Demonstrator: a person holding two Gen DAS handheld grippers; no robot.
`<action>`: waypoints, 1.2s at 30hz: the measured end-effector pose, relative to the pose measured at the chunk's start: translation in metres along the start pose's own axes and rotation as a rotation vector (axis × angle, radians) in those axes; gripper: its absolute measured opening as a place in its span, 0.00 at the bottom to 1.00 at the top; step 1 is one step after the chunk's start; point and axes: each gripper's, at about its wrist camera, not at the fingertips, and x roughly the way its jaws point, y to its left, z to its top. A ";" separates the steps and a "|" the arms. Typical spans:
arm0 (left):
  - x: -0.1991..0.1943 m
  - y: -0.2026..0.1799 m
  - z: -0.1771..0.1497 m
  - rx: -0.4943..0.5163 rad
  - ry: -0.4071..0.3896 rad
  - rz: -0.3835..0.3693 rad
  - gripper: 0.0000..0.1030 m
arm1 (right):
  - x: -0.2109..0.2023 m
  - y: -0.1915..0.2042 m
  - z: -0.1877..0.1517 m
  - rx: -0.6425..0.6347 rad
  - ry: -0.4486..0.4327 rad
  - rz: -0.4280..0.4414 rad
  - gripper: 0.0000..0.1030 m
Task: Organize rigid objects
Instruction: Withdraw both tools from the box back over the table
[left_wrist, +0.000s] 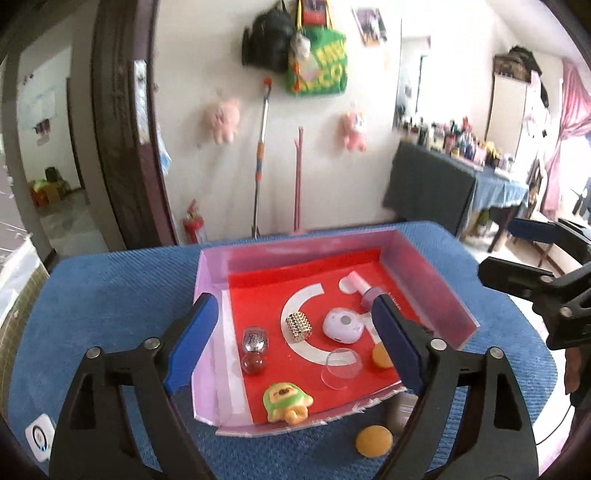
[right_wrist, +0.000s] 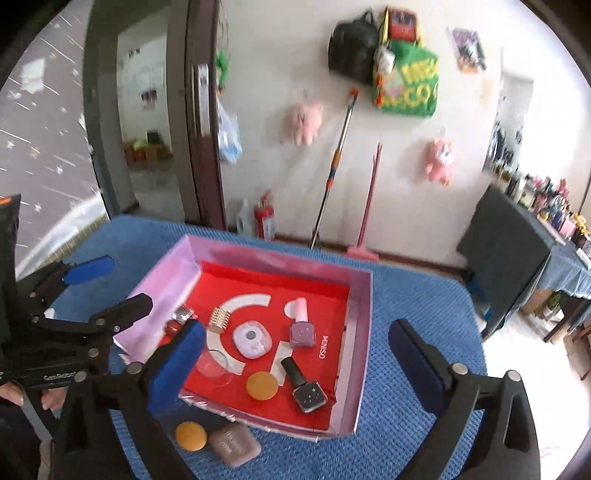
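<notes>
A pink-walled box (left_wrist: 424, 280) with a red floor sits on the blue padded surface (right_wrist: 406, 295). Inside lie a gold cylinder (left_wrist: 300, 325), a lilac gadget (right_wrist: 252, 339), a clear lid (left_wrist: 341, 367), a purple nail polish (right_wrist: 302, 330), a black nail polish (right_wrist: 304, 387), an orange disc (right_wrist: 262, 384), a green-yellow toy (left_wrist: 286, 400) and a small red-ball bottle (left_wrist: 253, 362). In front of the box rest a second orange disc (right_wrist: 190, 435) and a grey-brown case (right_wrist: 234, 445). My left gripper (left_wrist: 293, 314) and right gripper (right_wrist: 297, 328) hover above the box, both open and empty.
A small white device (left_wrist: 38, 439) lies at the surface's front left. A hand (right_wrist: 14, 398) holds the left gripper's handle. Behind stand a wall with hanging bags, a mop (left_wrist: 260, 166), a fire extinguisher (left_wrist: 192, 221), a doorway on the left and a cluttered table (left_wrist: 461, 184) on the right.
</notes>
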 end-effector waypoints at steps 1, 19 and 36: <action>-0.010 -0.002 -0.003 -0.004 -0.023 0.003 0.90 | -0.011 0.002 -0.003 -0.001 -0.025 -0.007 1.00; -0.101 -0.050 -0.102 0.003 -0.183 0.037 0.94 | -0.120 0.014 -0.127 0.120 -0.244 -0.039 1.00; -0.071 -0.056 -0.165 -0.057 -0.023 0.029 0.94 | -0.067 0.013 -0.213 0.193 -0.130 -0.044 1.00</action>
